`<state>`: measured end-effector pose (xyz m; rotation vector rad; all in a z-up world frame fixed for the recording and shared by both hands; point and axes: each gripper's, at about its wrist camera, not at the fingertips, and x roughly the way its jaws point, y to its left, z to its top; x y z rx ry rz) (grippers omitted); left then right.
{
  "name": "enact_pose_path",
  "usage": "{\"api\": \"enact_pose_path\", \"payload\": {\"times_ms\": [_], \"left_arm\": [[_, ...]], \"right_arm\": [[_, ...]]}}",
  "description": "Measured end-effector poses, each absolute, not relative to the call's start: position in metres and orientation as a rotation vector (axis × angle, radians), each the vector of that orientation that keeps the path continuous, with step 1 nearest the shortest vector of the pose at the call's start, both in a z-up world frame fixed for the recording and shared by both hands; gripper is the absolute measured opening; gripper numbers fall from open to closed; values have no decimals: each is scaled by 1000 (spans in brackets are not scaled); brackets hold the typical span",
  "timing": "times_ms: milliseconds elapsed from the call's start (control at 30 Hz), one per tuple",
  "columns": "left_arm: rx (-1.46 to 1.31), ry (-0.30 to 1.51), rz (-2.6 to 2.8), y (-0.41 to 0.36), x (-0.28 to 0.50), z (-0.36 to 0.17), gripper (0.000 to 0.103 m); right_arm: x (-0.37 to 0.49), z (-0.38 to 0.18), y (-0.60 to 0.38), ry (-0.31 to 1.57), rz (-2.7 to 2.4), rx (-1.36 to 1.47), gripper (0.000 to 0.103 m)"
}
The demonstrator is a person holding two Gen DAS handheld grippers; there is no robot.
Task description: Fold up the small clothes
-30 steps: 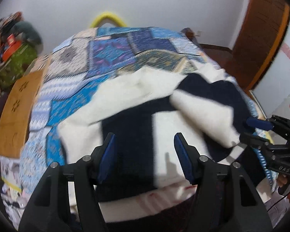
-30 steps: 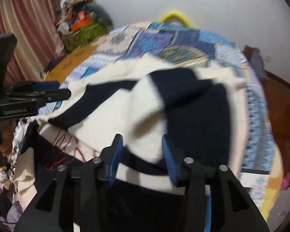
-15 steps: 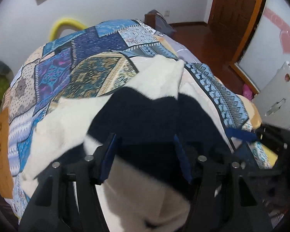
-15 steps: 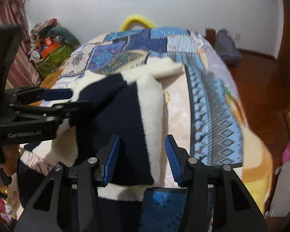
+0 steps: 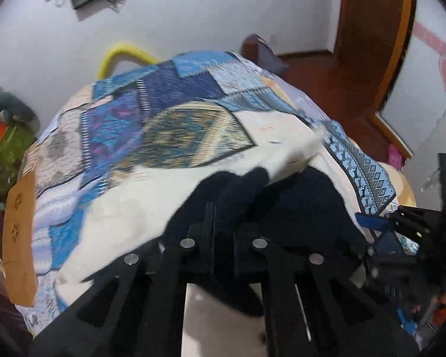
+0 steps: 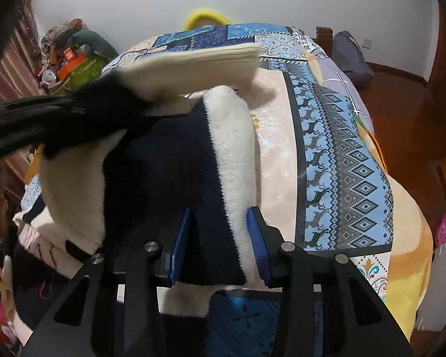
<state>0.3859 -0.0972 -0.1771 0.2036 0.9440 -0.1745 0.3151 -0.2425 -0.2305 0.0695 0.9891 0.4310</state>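
The sweater [image 6: 175, 160] is navy and cream in broad blocks. The bedspread [image 6: 348, 160] is blue patchwork with diamond and reindeer bands. The right gripper [image 6: 220, 244] has blue pads.

Patchwork bedspread [image 6: 345, 154] covers the bed; yellow hoop [image 5: 125, 55] behind; wooden door [image 5: 371, 29] right.

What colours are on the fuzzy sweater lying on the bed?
Navy blue and cream-white blocks on the sweater, clearest in the right wrist view.

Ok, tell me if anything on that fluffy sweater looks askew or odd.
The navy-and-cream fluffy sweater is bunched, not flat: its cream ribbed cuff is lifted off the patchwork bedspread, pinched up by the left gripper.
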Motion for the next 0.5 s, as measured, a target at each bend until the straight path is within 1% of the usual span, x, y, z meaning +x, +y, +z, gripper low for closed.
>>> {"api": "enact_pose_path", "payload": {"times_ms": [100, 167, 300, 500], "left_arm": [[187, 930, -131, -63, 365, -163, 8], [169, 943, -110, -38, 349, -162, 8], [60, 1023, -98, 12, 320, -180, 10], [3, 1062, 69, 73, 284, -211, 11]], "right_arm": [[317, -231, -242, 988, 424, 68, 36], [317, -231, -240, 985, 420, 56, 36], [317, -230, -236, 985, 419, 39, 36], [317, -231, -230, 982, 395, -17, 36]]}}
